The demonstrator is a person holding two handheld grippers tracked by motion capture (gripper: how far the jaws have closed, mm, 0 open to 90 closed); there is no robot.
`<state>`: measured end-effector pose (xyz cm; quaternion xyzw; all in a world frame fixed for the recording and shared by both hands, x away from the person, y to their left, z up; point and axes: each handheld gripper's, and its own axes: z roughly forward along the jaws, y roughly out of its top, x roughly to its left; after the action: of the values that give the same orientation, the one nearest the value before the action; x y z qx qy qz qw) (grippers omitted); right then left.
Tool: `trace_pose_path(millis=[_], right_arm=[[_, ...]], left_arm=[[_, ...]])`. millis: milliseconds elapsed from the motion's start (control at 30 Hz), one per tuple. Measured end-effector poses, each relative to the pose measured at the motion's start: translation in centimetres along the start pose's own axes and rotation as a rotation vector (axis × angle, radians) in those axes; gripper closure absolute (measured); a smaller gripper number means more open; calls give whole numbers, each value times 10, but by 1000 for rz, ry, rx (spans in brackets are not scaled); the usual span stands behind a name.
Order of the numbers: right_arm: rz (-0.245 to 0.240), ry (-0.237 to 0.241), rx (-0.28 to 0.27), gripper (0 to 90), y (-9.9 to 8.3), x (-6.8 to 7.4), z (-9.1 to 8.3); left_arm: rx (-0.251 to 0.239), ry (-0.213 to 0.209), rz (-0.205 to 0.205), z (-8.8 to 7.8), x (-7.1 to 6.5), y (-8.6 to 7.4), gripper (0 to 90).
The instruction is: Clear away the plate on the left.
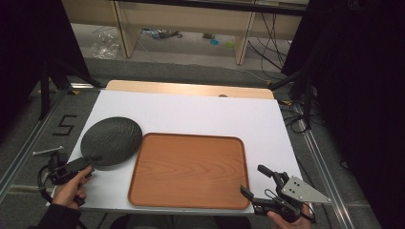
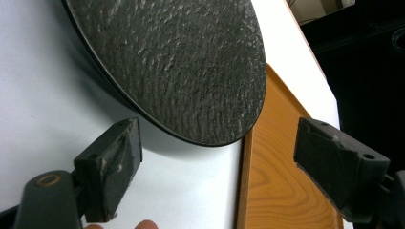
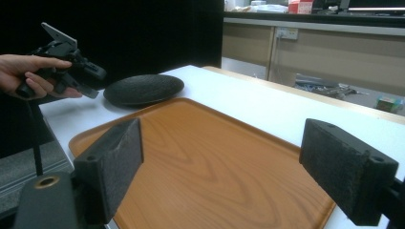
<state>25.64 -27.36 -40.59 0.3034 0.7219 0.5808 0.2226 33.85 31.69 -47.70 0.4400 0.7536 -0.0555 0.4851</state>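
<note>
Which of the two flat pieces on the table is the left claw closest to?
The round black plate; the left claw sits open at its rim, unlike the rectangular wooden tray.

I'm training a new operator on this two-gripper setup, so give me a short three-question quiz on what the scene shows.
1. True or false: the dark plate lies inside the wooden tray.
2. Which gripper is nearest the plate? A) left gripper B) right gripper C) both equally
3. Fill in: the jaws of both grippers stand ____.

Key:
1. False. The plate rests on the white table top, left of the tray; whether its rim overlaps the tray's edge is hard to tell.
2. A. In the left gripper view the plate's rim sits just beyond the jaws, not yet between them.
3. Open, with nothing held.
</note>
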Motion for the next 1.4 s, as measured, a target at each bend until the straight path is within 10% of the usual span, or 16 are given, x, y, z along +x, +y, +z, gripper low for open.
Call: trace_pose_path(millis=[900,1400], right_arm=[[-25,26,-17,165,0,-1,4],[-23,14,-8,165,0,2,4]], left_arm=[[-9,2,-94,23,13,14,206],[-65,-46,-224,30,22,14,276]])
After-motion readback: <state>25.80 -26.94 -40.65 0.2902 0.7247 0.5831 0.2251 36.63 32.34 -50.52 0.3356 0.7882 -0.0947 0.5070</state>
